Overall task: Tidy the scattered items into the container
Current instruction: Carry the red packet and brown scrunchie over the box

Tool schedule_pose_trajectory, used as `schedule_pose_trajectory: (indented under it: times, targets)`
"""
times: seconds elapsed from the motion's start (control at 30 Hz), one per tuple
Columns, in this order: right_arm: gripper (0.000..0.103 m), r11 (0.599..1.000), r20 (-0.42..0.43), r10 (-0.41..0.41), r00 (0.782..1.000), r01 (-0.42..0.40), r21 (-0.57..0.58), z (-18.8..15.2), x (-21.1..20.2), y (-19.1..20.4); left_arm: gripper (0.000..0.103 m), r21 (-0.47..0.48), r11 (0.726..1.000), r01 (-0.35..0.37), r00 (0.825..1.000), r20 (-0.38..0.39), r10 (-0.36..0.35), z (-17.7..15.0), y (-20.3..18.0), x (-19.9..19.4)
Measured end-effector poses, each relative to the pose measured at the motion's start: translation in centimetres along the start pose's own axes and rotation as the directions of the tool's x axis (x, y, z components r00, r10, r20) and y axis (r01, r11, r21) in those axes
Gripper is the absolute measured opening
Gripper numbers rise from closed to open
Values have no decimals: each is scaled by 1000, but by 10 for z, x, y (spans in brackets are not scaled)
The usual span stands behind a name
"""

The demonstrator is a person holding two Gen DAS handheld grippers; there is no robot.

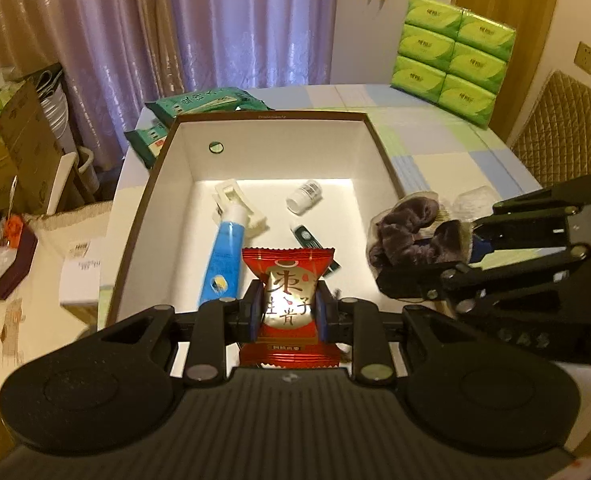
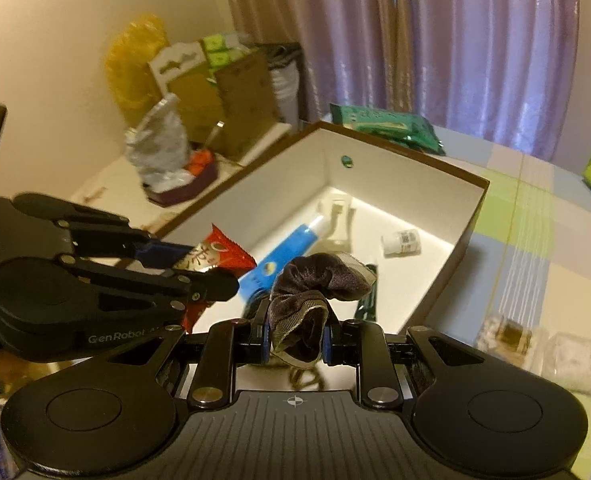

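While box (image 1: 379, 136) holds four items, two grippers

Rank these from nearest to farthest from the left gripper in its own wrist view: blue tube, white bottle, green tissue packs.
1. Blue tube, just ahead-left, inside the box.
2. White bottle, farther in, right of centre.
3. Green tissue packs, far right, beyond the box.

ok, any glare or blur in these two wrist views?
Left wrist: glare blows out the red snack packet in the left tongs and the box floor. Right wrist: left-side clutter smeared; scrunchie in the right tongs fairly sharp.
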State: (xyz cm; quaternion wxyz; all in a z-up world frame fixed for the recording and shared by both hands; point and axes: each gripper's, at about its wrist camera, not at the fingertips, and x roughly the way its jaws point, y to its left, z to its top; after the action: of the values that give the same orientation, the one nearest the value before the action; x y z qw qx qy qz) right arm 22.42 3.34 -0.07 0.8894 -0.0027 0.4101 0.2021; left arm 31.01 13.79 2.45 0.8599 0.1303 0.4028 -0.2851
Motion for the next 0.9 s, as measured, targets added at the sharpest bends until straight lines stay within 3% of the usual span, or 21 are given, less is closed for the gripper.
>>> schedule_pose_trajectory:
  times: [0.23,0.4,0.77,0.83,0.9]
  targets:
    - [20,997,-88,-79,993,78,-12,21,60,-14,22,25,999,29,998,-62,-28,25,24,49]
    - [20,996,-153,-78,985,70,-52,36,94,-32,22,-6,997,72,991,-117,-72,39,41,84]
    - [20,984,-254,-90,963,47,-170,44,138,-53,22,26,992,125,975,-189,-118,43,44,131]
    - [22,981,-257,-99,961,52,-186,43,141,-52,24,31,992,125,974,-193,-117,43,45,135]
    - [30,977,-256,-113,960,61,-203,42,142,-51,29,36,993,113,974,-202,-103,43,46,138]
